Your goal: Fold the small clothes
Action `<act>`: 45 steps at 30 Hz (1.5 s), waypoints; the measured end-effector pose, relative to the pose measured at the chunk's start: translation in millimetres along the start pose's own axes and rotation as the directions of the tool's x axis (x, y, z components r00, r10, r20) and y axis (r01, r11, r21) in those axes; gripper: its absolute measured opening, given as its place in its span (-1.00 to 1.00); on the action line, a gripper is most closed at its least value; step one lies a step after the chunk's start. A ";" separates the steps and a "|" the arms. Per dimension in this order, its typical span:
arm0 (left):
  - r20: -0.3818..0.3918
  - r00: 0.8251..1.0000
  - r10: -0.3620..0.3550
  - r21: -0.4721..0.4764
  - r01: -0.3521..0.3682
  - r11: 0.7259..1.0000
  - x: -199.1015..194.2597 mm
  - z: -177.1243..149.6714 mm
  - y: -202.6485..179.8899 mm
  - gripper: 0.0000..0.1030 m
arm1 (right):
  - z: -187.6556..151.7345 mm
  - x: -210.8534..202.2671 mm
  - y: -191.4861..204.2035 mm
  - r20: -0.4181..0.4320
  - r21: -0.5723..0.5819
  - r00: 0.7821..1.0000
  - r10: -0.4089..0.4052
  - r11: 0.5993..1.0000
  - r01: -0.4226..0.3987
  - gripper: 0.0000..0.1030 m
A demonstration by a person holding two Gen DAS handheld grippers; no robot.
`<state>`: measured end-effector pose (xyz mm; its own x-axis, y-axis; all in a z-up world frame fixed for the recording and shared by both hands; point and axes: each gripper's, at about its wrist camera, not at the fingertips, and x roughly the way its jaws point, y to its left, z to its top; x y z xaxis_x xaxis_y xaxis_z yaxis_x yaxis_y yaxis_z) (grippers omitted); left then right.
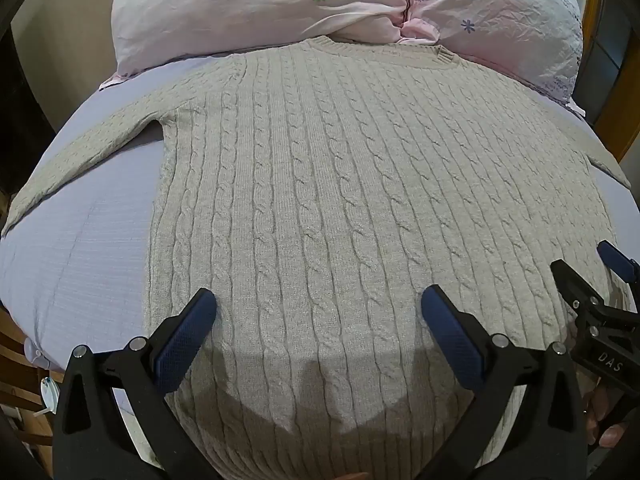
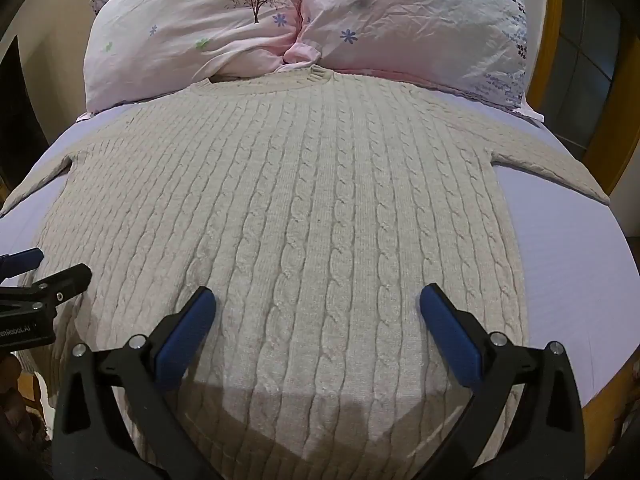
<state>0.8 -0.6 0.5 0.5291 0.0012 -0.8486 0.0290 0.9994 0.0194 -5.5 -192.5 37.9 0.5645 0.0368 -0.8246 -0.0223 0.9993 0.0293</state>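
cable-knit sweater [image 1: 340, 200] lay flat on bed [image 1: 80, 260]; left tongs [image 1: 319, 312] and right tongs [image 2: 318, 310] gaped, empty; "das" read on right tongs' body.

The sweater [image 1: 320, 200] hem lies hidden below both views, its left cuff cut off

My fingers [image 1: 452, 336] wear blue pads on black; the sweater [image 1: 340, 200] is beige cable-knit, the bed sheet [image 1: 80, 248] lavender, the pillows [image 2: 192, 36] pink with flowers and a tree print.
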 end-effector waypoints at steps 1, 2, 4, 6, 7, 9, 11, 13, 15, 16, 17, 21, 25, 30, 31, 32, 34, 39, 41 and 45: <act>0.001 1.000 0.000 0.000 0.000 1.000 0.0 -0.1 -0.1 0.97 | -0.8 0.0 -0.1 0.001 -0.001 1.000 0.001 1.000 -0.001 0.97; 0.002 1.000 0.000 0.002 0.000 1.000 -0.2 -0.9 0.4 0.97 | -0.4 -2.5 1.2 -0.003 0.003 1.000 -0.002 1.000 0.002 0.97; 0.003 1.000 0.000 0.002 0.000 1.000 -0.2 -0.9 0.4 0.97 | 0.1 -2.7 0.9 -0.004 0.004 1.000 -0.002 1.000 0.002 0.97; 0.003 1.000 0.000 0.002 0.000 1.000 -0.2 -0.9 0.4 0.97 | 0.2 -2.7 0.9 -0.004 0.004 1.000 -0.003 1.000 0.003 0.97; 0.003 1.000 0.000 0.002 0.000 1.000 -0.2 -0.9 0.3 0.97 | 0.2 -2.8 1.0 -0.005 0.005 1.000 -0.003 1.000 0.003 0.97; 0.003 1.000 0.000 0.002 0.000 1.000 -0.2 -0.9 0.4 0.97 | 0.1 -2.8 0.7 -0.005 0.005 1.000 -0.003 1.000 0.003 0.97; 0.003 1.000 0.000 0.002 0.000 1.000 -0.3 -0.9 0.3 0.97 | 0.3 -3.3 1.0 -0.005 0.005 1.000 -0.003 1.000 0.003 0.97; 0.004 1.000 0.000 0.002 0.000 1.000 -0.3 -0.9 0.4 0.97 | 0.3 -3.3 1.1 -0.006 0.005 1.000 -0.003 1.000 0.003 0.97; 0.004 1.000 0.000 0.002 0.000 1.000 -0.3 -1.0 0.4 0.97 | 0.4 -3.4 1.1 -0.006 0.005 1.000 -0.003 1.000 0.003 0.97; 0.004 1.000 0.000 0.002 0.000 1.000 -0.3 -1.0 0.4 0.97 | 0.5 -3.4 1.1 -0.006 0.006 1.000 -0.003 1.000 0.003 0.97; 0.004 1.000 0.000 0.002 0.000 1.000 -0.3 -0.9 0.4 0.97 | 0.4 -3.5 1.1 -0.006 0.006 1.000 -0.003 1.000 0.003 0.97; 0.004 1.000 0.000 0.002 0.000 1.000 -0.3 -0.9 0.4 0.97 | 0.5 -3.6 1.1 -0.006 0.006 1.000 -0.004 1.000 0.004 0.97; 0.005 1.000 0.000 0.002 0.000 1.000 -0.3 -1.0 0.4 0.97 | 0.5 -3.7 1.3 -0.006 0.006 1.000 -0.004 1.000 0.004 0.97; 0.005 1.000 0.000 0.002 0.000 1.000 -0.3 -1.0 0.4 0.97 | 0.4 -3.8 1.3 -0.006 0.006 1.000 -0.004 1.000 0.004 0.97; 0.005 1.000 0.000 0.002 0.000 1.000 -0.3 -1.0 0.4 0.97 | 0.4 -3.8 1.4 -0.006 0.006 1.000 -0.004 1.000 0.004 0.97; 0.005 1.000 0.000 0.002 0.000 1.000 -0.3 -1.0 0.4 0.97 | 0.5 -3.8 1.4 -0.006 0.006 1.000 -0.004 1.000 0.004 0.97; 0.005 1.000 0.000 0.002 0.000 1.000 -0.3 -1.0 0.4 0.97 | 0.6 -3.8 1.5 -0.006 0.006 1.000 -0.004 1.000 0.004 0.97; 0.005 1.000 0.000 0.002 0.000 1.000 -0.4 -1.0 0.4 0.97 | 0.7 -3.9 1.5 -0.006 0.007 1.000 -0.004 1.000 0.004 0.97; 0.006 1.000 0.000 0.002 0.000 1.000 -0.4 -1.0 0.3 0.97 | 0.6 -4.0 1.5 -0.006 0.006 1.000 -0.004 1.000 0.005 0.97; 0.006 1.000 0.000 0.002 0.000 1.000 -0.4 -1.0 0.4 0.97 | 0.6 -4.0 1.5 -0.006 0.007 1.000 -0.005 1.000 0.005 0.97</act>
<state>-0.3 -0.1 0.3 0.5342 0.0007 -0.8454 0.0306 0.9993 0.0202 -7.3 -191.1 41.6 0.5600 0.0323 -0.8279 -0.0143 0.9995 0.0293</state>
